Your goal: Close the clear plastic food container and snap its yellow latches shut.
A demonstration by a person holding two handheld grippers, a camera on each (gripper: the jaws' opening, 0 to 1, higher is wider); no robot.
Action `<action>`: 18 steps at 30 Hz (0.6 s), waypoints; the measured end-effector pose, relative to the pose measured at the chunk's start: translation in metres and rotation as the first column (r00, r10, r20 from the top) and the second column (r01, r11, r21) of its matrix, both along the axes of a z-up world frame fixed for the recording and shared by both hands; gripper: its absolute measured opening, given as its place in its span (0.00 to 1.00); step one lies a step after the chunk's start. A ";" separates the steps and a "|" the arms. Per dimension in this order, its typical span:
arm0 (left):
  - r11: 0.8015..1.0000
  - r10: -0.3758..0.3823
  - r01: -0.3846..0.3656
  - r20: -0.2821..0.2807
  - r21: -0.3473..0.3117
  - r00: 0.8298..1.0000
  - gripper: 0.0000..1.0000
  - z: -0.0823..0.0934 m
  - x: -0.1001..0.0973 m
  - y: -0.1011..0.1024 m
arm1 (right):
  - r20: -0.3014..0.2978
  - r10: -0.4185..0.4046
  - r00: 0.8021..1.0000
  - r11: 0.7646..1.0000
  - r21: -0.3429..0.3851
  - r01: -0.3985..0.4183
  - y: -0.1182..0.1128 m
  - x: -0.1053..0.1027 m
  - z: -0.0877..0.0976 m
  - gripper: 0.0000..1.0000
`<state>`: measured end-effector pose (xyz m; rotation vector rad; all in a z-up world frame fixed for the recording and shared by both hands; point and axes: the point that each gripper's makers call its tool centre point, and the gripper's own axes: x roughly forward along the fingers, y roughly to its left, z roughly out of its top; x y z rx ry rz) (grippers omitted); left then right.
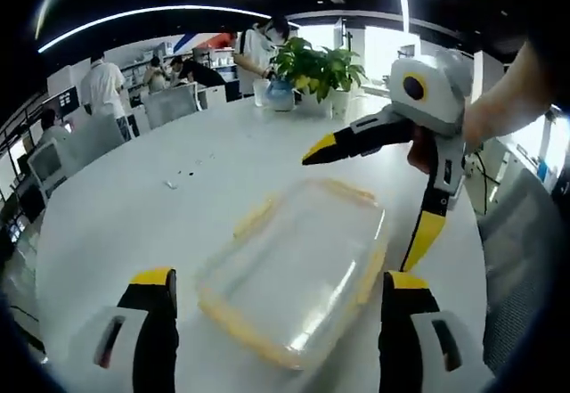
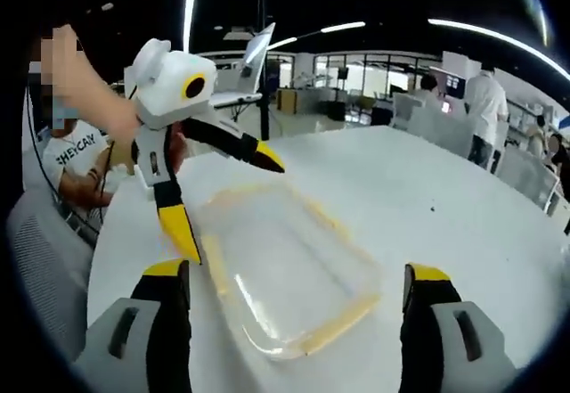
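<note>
Left gripper (image 1: pixel 276 290) and right gripper (image 2: pixel 298 286) both gape wide, gripping nothing, hovering at opposite sides of the clear container (image 1: pixel 294 273) on the white table (image 1: pixel 134 206). Lid looks seated. Advice: press one yellow latch (image 1: pixel 254 217) at a time, bracing the opposite edge.

Two facing views, close above the shared container (image 1: pixel 294 273) (image 2: pixel 285 277).

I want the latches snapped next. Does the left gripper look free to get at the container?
Probably yes: the left gripper hangs open with the clear container lying between its jaws on the white table. The right gripper, also open, hovers by the far edge, not blocking.
</note>
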<state>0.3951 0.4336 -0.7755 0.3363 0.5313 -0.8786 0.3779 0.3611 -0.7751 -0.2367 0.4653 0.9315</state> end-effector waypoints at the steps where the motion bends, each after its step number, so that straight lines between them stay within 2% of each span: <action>1: 1.000 0.002 -0.002 0.000 0.002 1.000 0.93 -0.001 -0.002 0.000 | -0.015 -0.003 1.000 1.000 0.006 0.003 0.000 -0.003 -0.003 0.97; 3: 1.000 0.005 -0.005 -0.026 -0.006 1.000 0.93 -0.006 -0.007 0.000 | -0.016 -0.008 1.000 1.000 0.003 0.008 -0.001 -0.005 -0.006 0.97; 8: 1.000 0.003 -0.003 -0.041 0.006 0.999 0.93 -0.011 -0.015 0.003 | -0.027 -0.018 0.999 1.000 0.005 0.018 -0.006 -0.012 -0.005 0.97; 18: 0.999 0.037 -0.037 -0.050 -0.009 0.998 0.93 -0.009 -0.021 0.008 | -0.034 -0.056 0.998 0.998 0.010 0.056 -0.015 -0.014 -0.003 0.97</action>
